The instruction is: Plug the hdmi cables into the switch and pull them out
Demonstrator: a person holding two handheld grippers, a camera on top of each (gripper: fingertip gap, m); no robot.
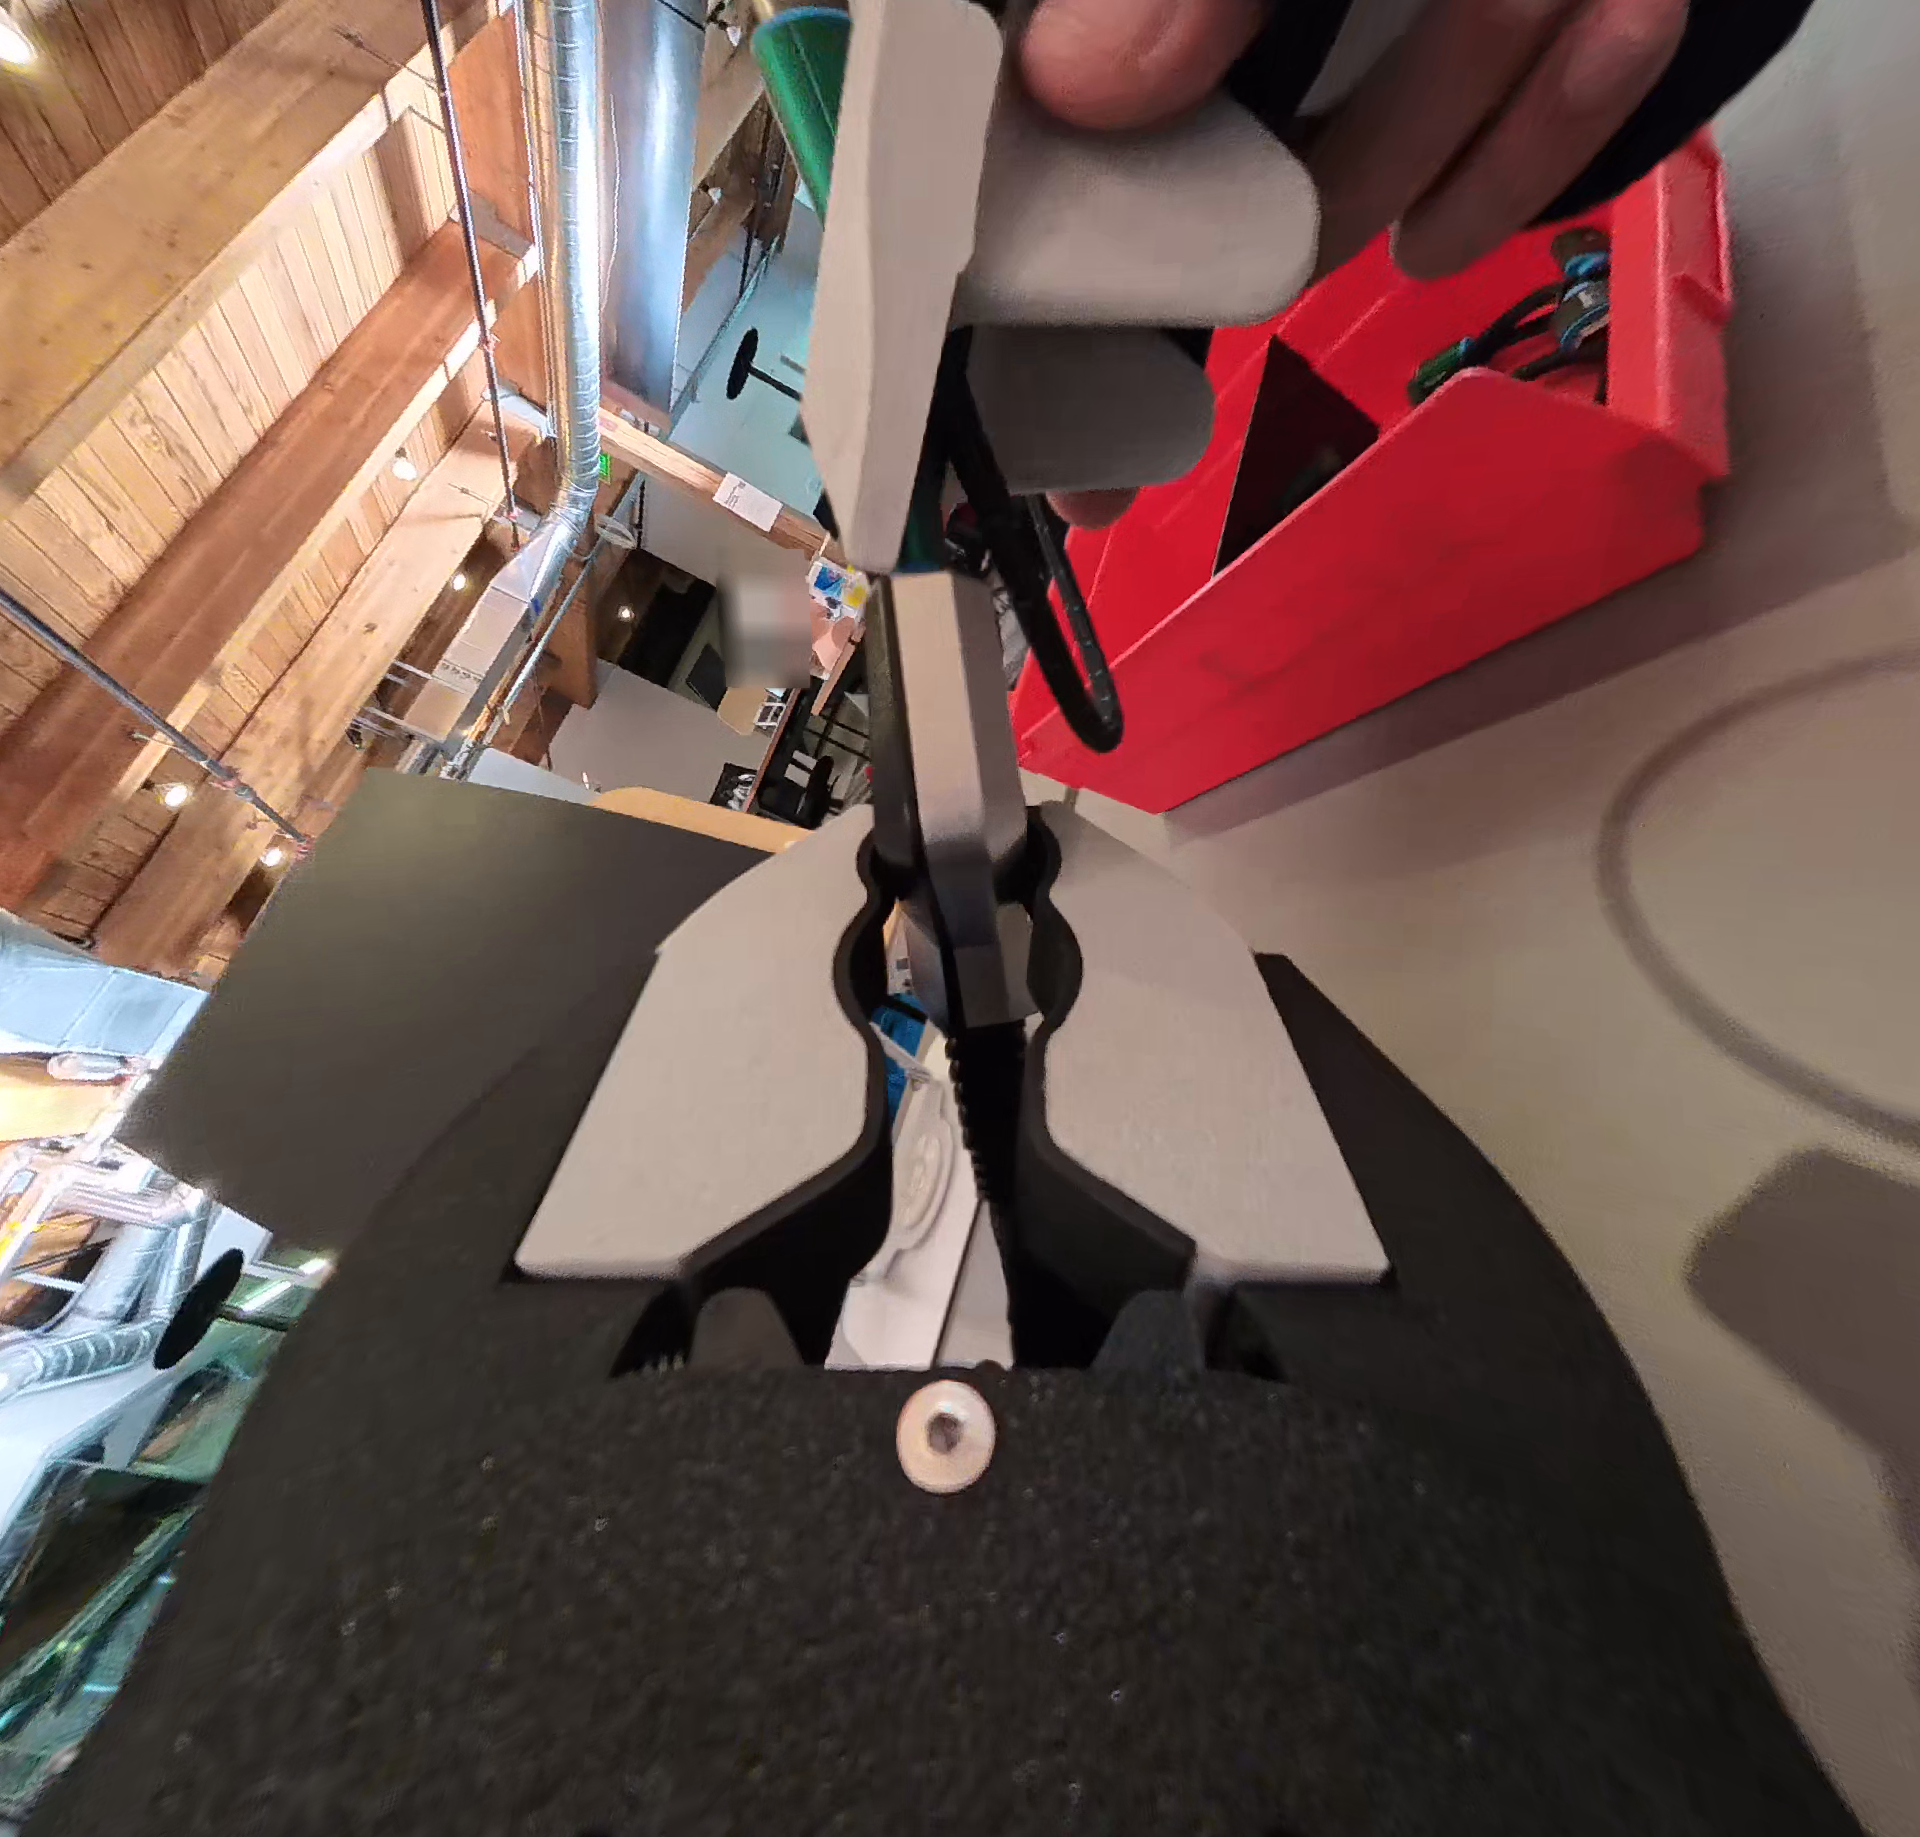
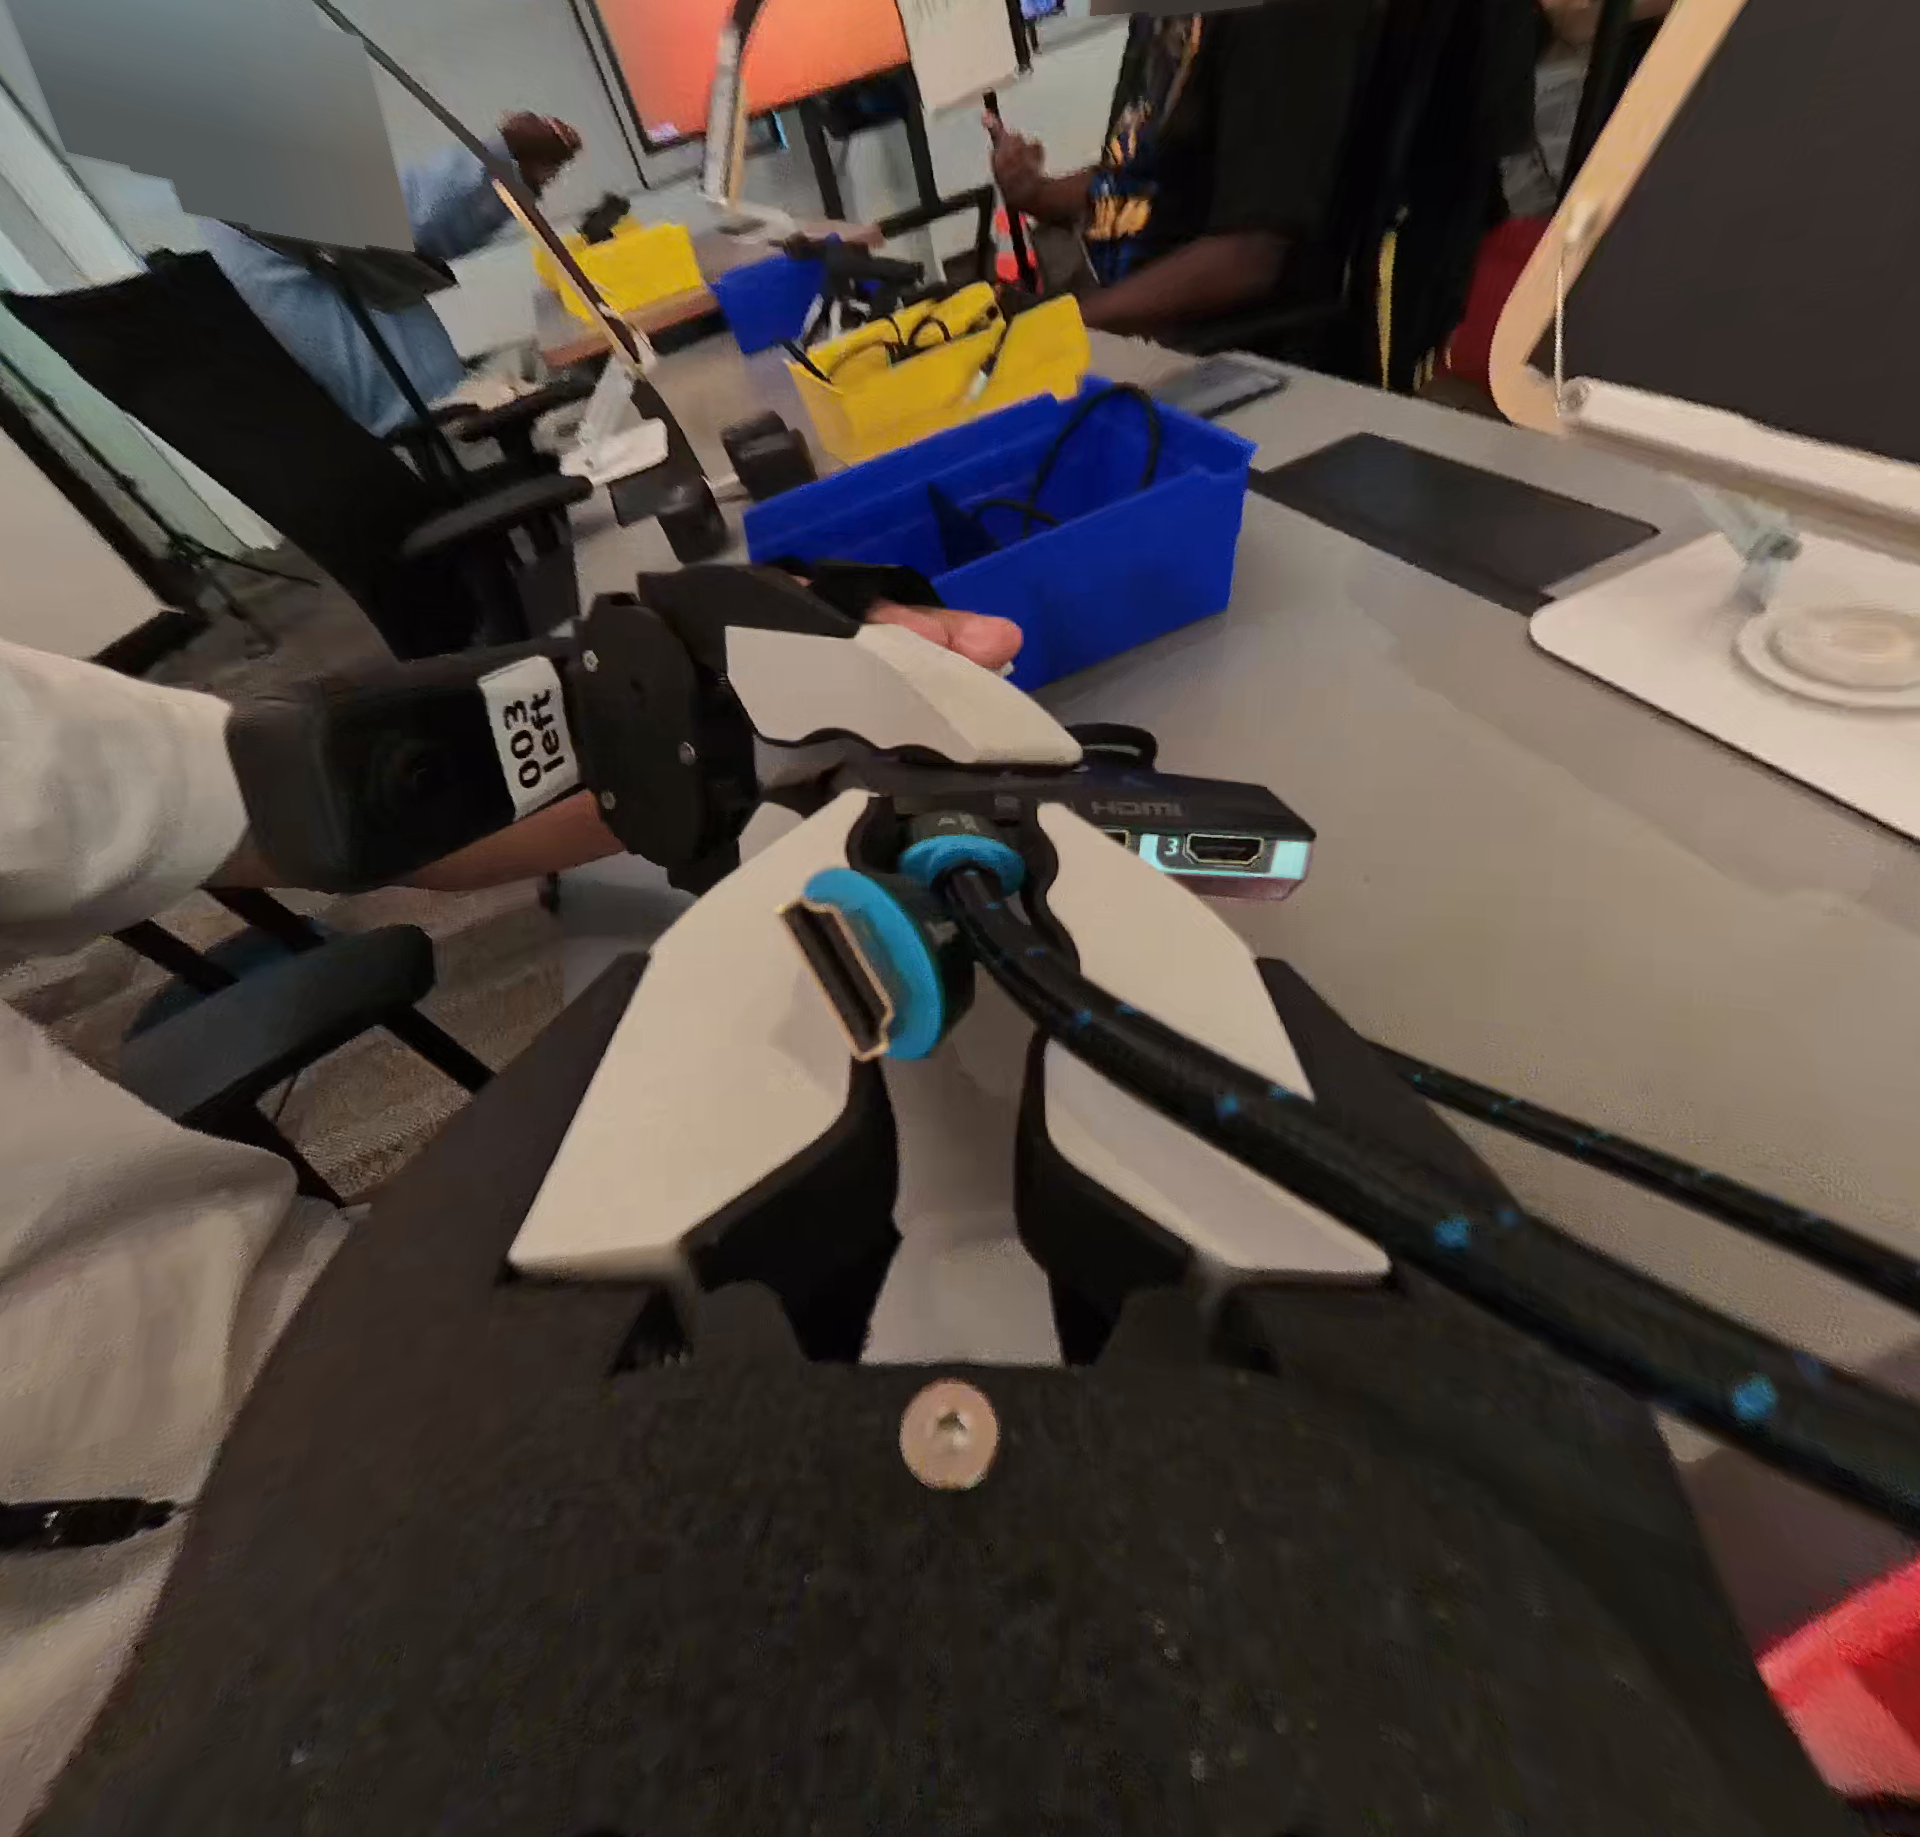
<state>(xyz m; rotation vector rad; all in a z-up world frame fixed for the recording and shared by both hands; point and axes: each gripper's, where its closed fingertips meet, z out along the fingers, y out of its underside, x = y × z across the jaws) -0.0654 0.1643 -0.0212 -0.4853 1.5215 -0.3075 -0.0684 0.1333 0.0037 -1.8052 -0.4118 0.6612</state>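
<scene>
On the far left, a pale sleeve (image 2: 104, 790) leads to the left gripper (image 1: 956, 883). Its two fingers are squeezed tight on the switch (image 2: 1195, 816), a thin black box. The box sticks out to the right, just over the grey table (image 2: 1455, 748). In the left wrist view the box sits edge-on between the grey fingers. A little to the right and nearer is a loose plug (image 2: 857, 977) with a blue ring. It lies across the right gripper's left finger, and nothing holds it. Its gold end points back toward the camera. Next comes the right gripper (image 2: 956, 842). Its fingers are closed on a second plug (image 2: 961, 860), which also has a blue ring. This plug is right up against the near side of the switch. I cannot tell if it is pushed into a hole. Its black cable (image 2: 1351, 1143) with blue dots runs off to the near right. A thinner cable (image 2: 1662, 1169) lies just beyond it on the table. A port on the right end of the switch has no plug in it. Farther back, a blue bin (image 2: 1091, 582) holds a black wire. A yellow bin (image 2: 935, 395) stands behind the blue one. On the far right sits a white stand (image 2: 1662, 665). A red bin (image 1: 1403, 592) is near the right gripper.
</scene>
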